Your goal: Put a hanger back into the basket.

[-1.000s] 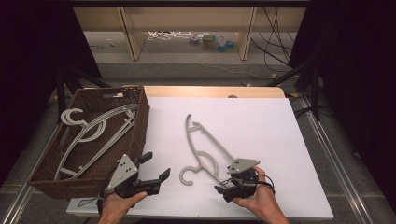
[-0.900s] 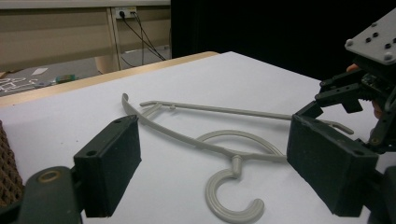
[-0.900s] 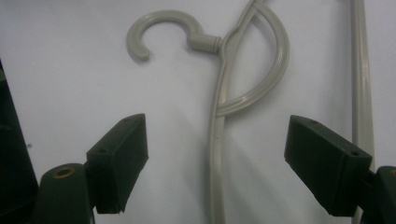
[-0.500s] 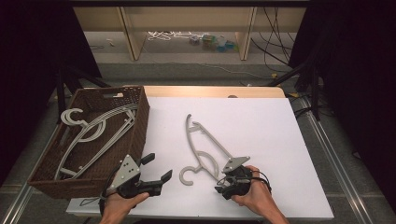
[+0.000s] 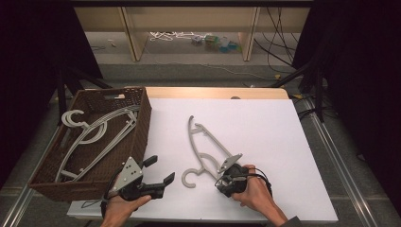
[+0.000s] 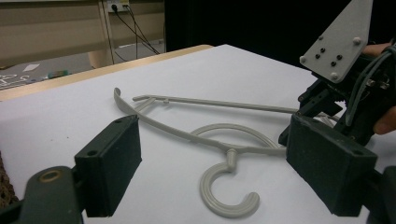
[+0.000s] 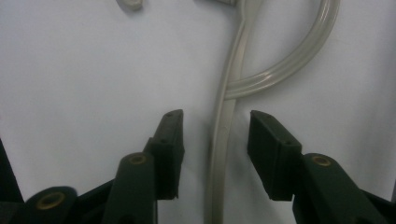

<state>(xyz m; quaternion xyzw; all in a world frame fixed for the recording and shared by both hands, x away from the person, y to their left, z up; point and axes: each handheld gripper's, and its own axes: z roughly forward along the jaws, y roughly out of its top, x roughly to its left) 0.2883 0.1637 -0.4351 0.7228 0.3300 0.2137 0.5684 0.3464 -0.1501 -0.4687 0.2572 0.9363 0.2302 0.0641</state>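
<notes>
A grey plastic hanger (image 5: 193,142) lies flat on the white table top, its hook toward the front edge. My right gripper (image 5: 221,176) is down at the hanger's near right end. In the right gripper view the hanger's thin arm (image 7: 280,60) runs between the two jaws of the right gripper (image 7: 215,149). The jaws have just been closing, and a gap still shows on each side of the arm. My left gripper (image 5: 160,170) hovers open left of the hook, nothing in it. Its own view looks across the hanger (image 6: 187,135) between wide jaws (image 6: 219,163) at the right gripper (image 6: 327,107).
A brown wicker basket (image 5: 143,124) stands at the table's left with grey hangers (image 5: 94,132) inside. Metal rails run along both table sides. Behind the table a low wooden shelf holds cables and small items.
The right gripper has slid left along the table onto the hanger's end, and its jaws have narrowed around the arm. The left gripper has stayed put.
</notes>
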